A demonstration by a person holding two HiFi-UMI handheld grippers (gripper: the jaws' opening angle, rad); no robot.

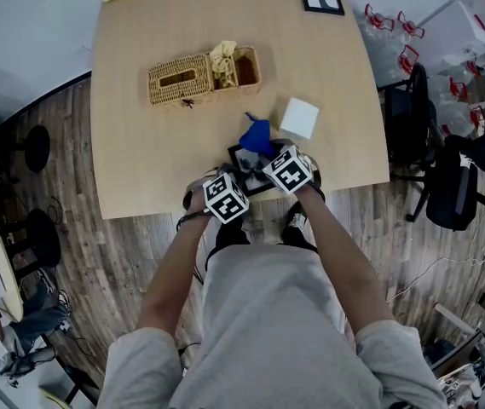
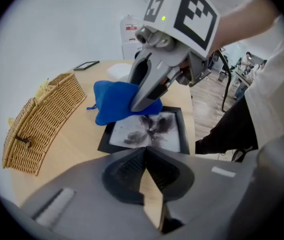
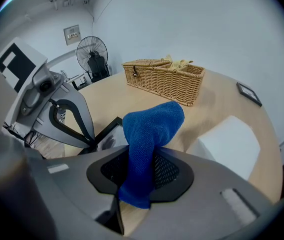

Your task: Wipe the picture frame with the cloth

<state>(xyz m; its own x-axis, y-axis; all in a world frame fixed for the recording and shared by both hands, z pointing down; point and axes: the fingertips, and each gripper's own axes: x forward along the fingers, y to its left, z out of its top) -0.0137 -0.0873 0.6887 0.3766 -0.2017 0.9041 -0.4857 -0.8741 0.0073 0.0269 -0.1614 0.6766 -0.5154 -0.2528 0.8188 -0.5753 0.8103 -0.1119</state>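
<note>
1. Nearest me, the left gripper (image 2: 144, 153) hangs over the near edge of the bench (image 1: 157, 160), its fingers clenched on nothing and pointing at the picture frame (image 2: 151, 131).
2. I see that frame lying flat by the near edge.
3. On the right gripper (image 3: 141, 166), the fingers are grasping the blue cloth (image 3: 151, 126), bunched over the frame's far side.
4. Right of the cloth sits a white block (image 1: 299, 118).
</note>
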